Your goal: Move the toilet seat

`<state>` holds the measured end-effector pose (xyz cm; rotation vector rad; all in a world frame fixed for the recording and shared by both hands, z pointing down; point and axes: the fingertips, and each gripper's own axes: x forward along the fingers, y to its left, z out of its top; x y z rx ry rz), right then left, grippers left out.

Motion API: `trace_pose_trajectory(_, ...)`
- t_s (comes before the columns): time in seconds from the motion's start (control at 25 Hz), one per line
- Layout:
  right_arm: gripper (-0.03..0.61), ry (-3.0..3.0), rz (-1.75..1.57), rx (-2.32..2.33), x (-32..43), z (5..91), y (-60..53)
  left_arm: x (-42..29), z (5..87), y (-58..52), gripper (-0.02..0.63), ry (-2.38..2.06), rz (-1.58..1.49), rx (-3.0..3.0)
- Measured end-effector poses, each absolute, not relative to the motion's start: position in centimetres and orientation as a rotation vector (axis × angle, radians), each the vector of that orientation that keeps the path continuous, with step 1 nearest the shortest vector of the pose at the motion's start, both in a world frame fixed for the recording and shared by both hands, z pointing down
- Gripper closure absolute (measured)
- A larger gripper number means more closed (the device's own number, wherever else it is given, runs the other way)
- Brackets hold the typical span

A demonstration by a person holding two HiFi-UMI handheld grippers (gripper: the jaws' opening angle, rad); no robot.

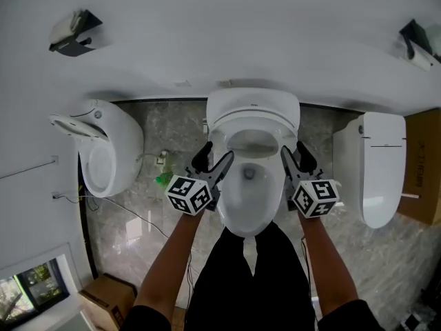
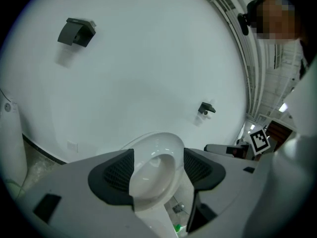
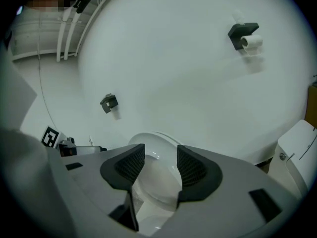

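Note:
The white toilet (image 1: 251, 192) stands in the middle against the wall. Its seat (image 1: 253, 110) is raised at the back, leaning toward the wall, with the bowl open below. My left gripper (image 1: 213, 159) hovers at the bowl's left rim and my right gripper (image 1: 298, 158) at its right rim. Both are open and hold nothing. In the left gripper view the raised seat (image 2: 163, 143) shows beyond the spread pads of the left gripper (image 2: 158, 170). In the right gripper view the seat (image 3: 153, 145) likewise lies past the right gripper (image 3: 161, 167), apart from its pads.
A second toilet (image 1: 103, 147) with its lid up stands at left, a third (image 1: 382, 167) at right. Cardboard boxes sit at lower left (image 1: 107, 298) and far right (image 1: 424, 167). Paper holders (image 1: 72, 33) (image 1: 417, 43) hang on the wall. A green object (image 1: 163, 178) and a cable lie on the floor.

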<state>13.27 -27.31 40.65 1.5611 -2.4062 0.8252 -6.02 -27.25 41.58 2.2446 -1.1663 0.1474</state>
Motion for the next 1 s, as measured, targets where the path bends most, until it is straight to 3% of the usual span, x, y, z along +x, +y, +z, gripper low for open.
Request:
trace_pose_trajectory(0.52, 0.366, -2.451, 0.810, 1.541, 6.8, 26.1, -7.9, -10.0, 30.4, -4.2, 0.307, -0.995, 0.092, 2.263)
trace_pose_trajectory(1.0, 0.356, -2.602, 0.613, 1.339, 3.1, 17.9, 7.6, -7.5, 21.2, 9.0, 0.310, -0.973, -0.015, 2.407)
